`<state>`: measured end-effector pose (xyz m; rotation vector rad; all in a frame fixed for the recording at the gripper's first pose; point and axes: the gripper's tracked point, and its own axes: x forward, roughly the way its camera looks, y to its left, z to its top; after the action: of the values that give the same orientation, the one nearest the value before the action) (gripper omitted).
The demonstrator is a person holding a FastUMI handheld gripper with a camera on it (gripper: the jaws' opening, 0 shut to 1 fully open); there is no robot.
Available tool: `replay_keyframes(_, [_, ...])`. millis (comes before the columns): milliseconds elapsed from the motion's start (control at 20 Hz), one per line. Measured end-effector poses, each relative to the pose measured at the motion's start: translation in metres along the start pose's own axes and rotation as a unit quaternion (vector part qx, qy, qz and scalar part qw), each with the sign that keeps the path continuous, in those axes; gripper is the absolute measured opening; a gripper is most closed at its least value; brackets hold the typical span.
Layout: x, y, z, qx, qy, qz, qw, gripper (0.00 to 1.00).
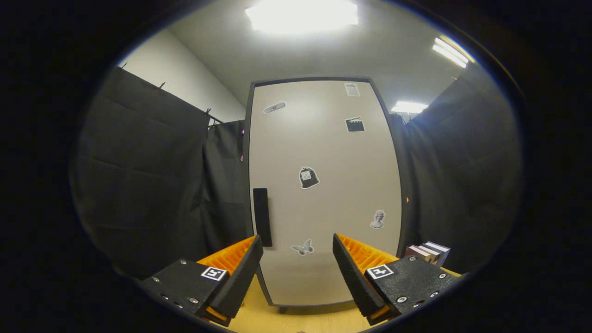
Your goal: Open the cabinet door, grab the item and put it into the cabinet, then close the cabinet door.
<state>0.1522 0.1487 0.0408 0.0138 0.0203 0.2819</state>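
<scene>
A tall cabinet [323, 152] with a pale door in a dark frame stands straight ahead on a wooden table [296, 319]. The door is closed and carries several small stickers. A dark vertical handle [262, 216] runs along the door's left edge, just above my left fingertip. My gripper [298, 245] is open, its fingers spread wide with nothing between them, pointing at the lower part of the door. A few upright books [428, 253] stand to the right of the cabinet, just beyond my right finger.
Black cloth walls close in the booth on the left and right of the cabinet. A white wall and ceiling lights show above. The wooden tabletop runs under the cabinet's foot and my fingers.
</scene>
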Motion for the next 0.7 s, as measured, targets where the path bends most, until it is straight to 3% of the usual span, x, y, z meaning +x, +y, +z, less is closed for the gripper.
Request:
replay_keyframes(500, [0.073, 0.043, 0.0, 0.016, 0.015, 0.042, 0.999, 0.93])
replay_keyframes(700, [0.097, 0.058, -0.009, 0.006, 0.03, 0.051, 0.998, 0.85])
